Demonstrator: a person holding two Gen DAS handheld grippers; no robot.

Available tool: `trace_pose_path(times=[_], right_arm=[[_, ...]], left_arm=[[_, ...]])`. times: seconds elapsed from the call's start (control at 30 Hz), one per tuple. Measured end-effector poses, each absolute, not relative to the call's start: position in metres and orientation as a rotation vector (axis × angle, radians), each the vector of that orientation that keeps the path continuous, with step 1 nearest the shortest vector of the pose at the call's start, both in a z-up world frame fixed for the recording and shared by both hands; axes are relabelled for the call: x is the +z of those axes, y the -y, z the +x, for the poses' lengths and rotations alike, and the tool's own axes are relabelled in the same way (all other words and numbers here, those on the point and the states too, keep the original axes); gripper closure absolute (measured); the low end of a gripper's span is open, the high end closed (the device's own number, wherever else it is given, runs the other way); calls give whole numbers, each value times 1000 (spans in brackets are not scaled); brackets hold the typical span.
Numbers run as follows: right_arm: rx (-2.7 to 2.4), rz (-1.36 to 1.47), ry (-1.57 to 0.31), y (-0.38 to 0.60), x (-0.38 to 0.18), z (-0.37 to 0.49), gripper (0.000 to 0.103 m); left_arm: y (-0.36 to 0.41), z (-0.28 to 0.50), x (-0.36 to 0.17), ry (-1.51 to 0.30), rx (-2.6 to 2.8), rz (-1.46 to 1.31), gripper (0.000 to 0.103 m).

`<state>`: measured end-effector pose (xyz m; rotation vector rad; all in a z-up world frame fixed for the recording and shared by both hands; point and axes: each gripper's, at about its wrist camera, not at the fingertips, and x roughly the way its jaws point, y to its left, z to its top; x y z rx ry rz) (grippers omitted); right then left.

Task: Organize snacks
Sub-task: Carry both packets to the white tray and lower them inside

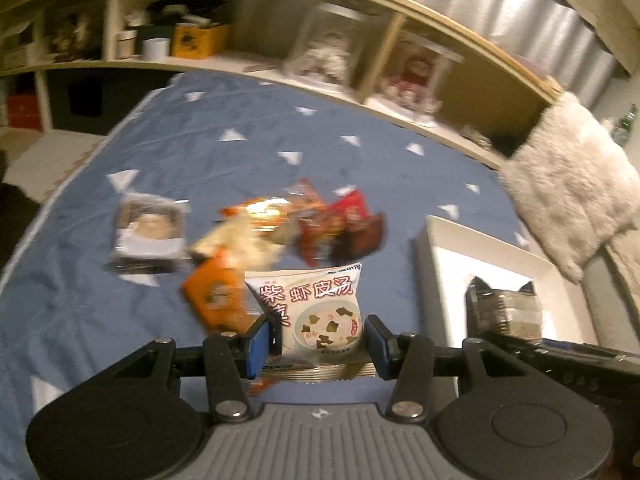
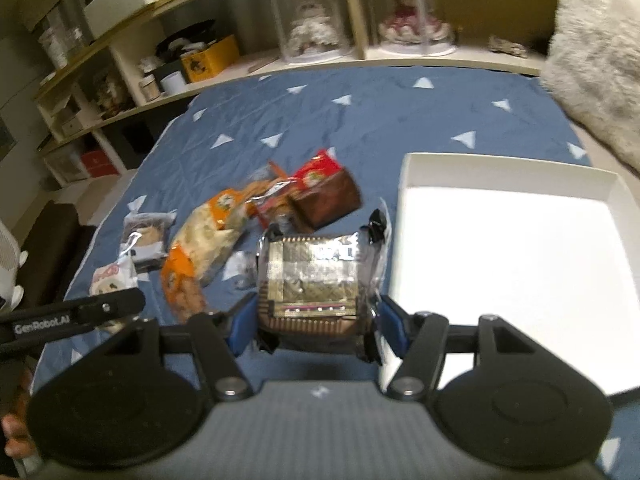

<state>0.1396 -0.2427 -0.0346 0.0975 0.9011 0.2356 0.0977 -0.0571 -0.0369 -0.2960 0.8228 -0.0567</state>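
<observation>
While I am holding both above the bed (image 1: 200,152), my left hand-held gripper (image 1: 316,344) is clamping a white soup packet (image 1: 312,312); my right hand-held gripper (image 2: 316,320) is clamping a dark foil packet (image 2: 312,276).

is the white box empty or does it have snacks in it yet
Empty, as far as shown. In the right wrist view the white box has a bare floor; its near edge is hidden by the right gripper and its dark packet.

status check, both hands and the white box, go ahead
Left gripper shut on soup packet. Right gripper shut on clear-wrapped snack. White box empty, nothing blocking it.
</observation>
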Motion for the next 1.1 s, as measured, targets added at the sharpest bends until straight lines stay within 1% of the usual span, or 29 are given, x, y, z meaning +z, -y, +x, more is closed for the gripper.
trace_pose_path(times=[0.37,0.57,0.77,1.0,1.03,1.1], right_arm=[[141,91,-898,324,-24,119,34],[70,119,-917,368,-31,116,34],[23,152,-950,399,-49,120,34],[53,196,-997,410,-74,136,34],[60,200,-1000,409,-76,139,34],[78,203,-1001,408,-78,145,33]], left_arm=[[158,118,-41,-870,-205,-251,52],[201,132,-59,-925,-271,-230,52],[219,148,-82,-982,-299,-247,52],[214,166,-100,-1025,-292,-296,51],[213,168,-101,-1027,-287,-301,51],[212,172,-103,-1038,-277,-302,47]])
